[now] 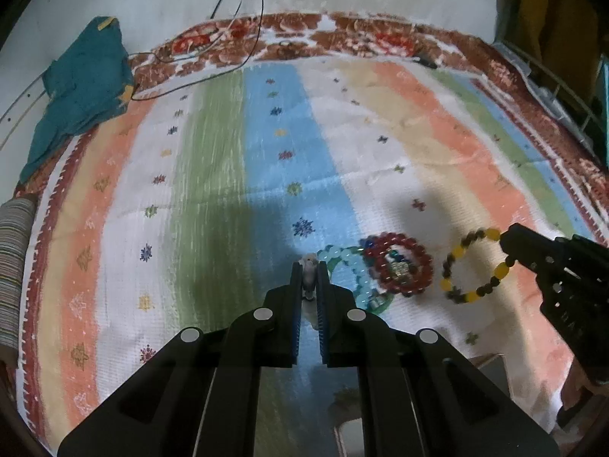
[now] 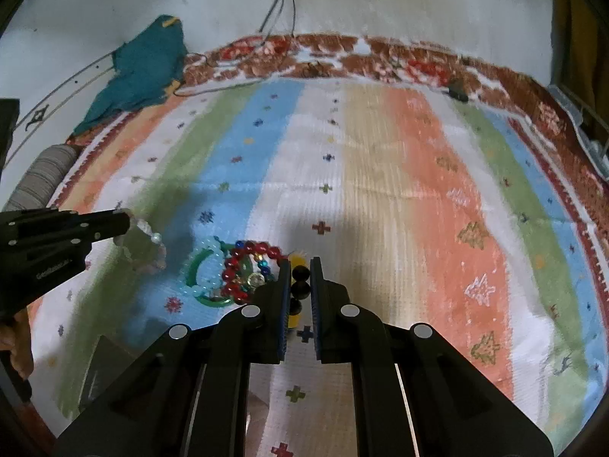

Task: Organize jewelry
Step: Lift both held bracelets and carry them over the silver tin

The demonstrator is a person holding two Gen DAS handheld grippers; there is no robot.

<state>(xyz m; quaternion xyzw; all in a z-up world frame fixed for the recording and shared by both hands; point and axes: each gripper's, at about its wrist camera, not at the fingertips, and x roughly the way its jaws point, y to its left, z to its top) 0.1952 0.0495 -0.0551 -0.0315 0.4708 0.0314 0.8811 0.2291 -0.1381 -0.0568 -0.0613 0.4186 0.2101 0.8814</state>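
Bracelets are being sorted: right tongs (image 2: 298, 272) pinch the yellow-and-dark bracelet (image 1: 475, 266), left tongs (image 1: 308, 272) pinch the clear bead bracelet (image 2: 146, 245), one on each side of the red bracelet (image 1: 397, 268) on the striped cloth (image 1: 266, 152). Next, I think, each needs its own spot.

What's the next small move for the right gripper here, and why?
Probably carry the yellow-and-black bracelet further right and set it on bare cloth. The right gripper is shut on its beads, and it hangs just beside the red bracelet and green bracelet pile, so it isn't sorted apart yet. The left gripper holds a clear bracelet too.
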